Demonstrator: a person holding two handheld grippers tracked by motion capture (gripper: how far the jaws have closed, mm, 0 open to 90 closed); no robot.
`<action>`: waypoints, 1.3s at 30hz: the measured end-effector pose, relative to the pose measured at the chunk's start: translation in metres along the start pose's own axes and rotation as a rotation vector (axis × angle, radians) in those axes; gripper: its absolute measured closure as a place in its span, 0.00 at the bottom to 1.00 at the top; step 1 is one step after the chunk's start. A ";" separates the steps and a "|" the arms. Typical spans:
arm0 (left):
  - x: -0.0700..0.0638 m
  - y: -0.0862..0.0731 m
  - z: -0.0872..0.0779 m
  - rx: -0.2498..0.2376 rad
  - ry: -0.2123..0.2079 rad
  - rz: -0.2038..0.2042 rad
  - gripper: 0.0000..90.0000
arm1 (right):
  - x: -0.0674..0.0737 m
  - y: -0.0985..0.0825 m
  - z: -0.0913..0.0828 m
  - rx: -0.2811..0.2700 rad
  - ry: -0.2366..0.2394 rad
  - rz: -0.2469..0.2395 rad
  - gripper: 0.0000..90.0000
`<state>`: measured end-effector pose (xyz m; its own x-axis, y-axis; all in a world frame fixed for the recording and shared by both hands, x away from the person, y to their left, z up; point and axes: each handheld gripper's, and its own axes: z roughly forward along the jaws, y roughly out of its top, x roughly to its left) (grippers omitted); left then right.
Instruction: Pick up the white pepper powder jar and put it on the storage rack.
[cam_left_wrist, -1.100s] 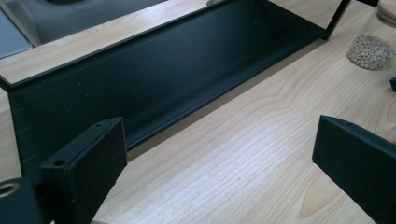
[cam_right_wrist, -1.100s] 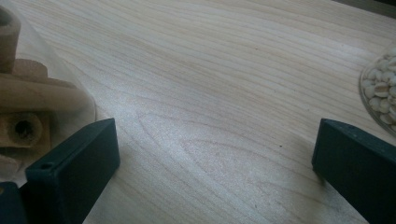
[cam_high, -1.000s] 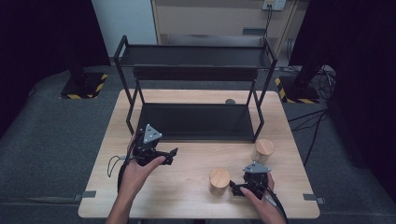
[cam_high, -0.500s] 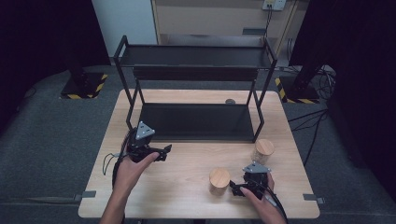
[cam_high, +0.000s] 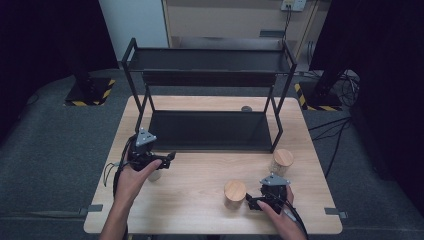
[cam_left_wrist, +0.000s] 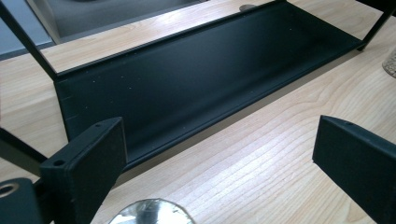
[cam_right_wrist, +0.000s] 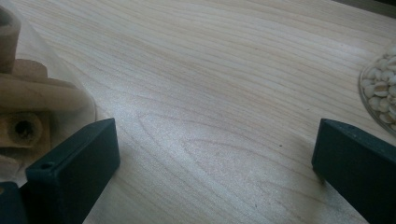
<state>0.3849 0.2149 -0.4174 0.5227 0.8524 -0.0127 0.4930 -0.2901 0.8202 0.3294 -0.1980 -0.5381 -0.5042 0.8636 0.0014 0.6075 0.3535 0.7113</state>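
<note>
From the high view, the left gripper hovered near the front left corner of the black two-tier rack, above a small jar with a silvery lid that stood just under the person's left hand, as if being lined up for a grasp. The right gripper rested low on the wooden table, just beside a jar with a round wooden lid, while a second wooden-lidded jar stood by the rack's front right leg; both seemed set there within easy reach of the lower shelf. In the left gripper view, the jaws stood wide apart with nothing between them, aimed at the rack's lower shelf, and the shiny lid of the small jar showed at the bottom edge, below and between the jaws, not yet held. In the right gripper view, the jaws were likewise spread wide over bare tabletop; the clear-walled jar with its pale wooden top lay against the outside of the left jaw, and a jar of pale, nut-like pieces sat off to the right, well apart from the other jaw.
</note>
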 end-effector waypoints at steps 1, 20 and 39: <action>0.001 -0.001 0.000 0.001 0.002 0.000 0.02 | 0.000 0.000 0.000 0.000 0.000 -0.001 0.01; 0.021 -0.025 0.010 0.014 0.030 -0.033 0.02 | 0.000 0.000 0.000 0.000 0.000 0.000 0.01; 0.024 -0.051 0.017 0.060 0.059 -0.012 0.02 | 0.000 0.000 0.000 0.000 0.000 0.000 0.01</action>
<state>0.3847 0.2427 -0.4693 0.4757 0.8795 0.0131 0.5402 -0.3039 0.7847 0.3294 -0.1980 -0.5381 -0.5041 0.8637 0.0014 0.6074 0.3533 0.7115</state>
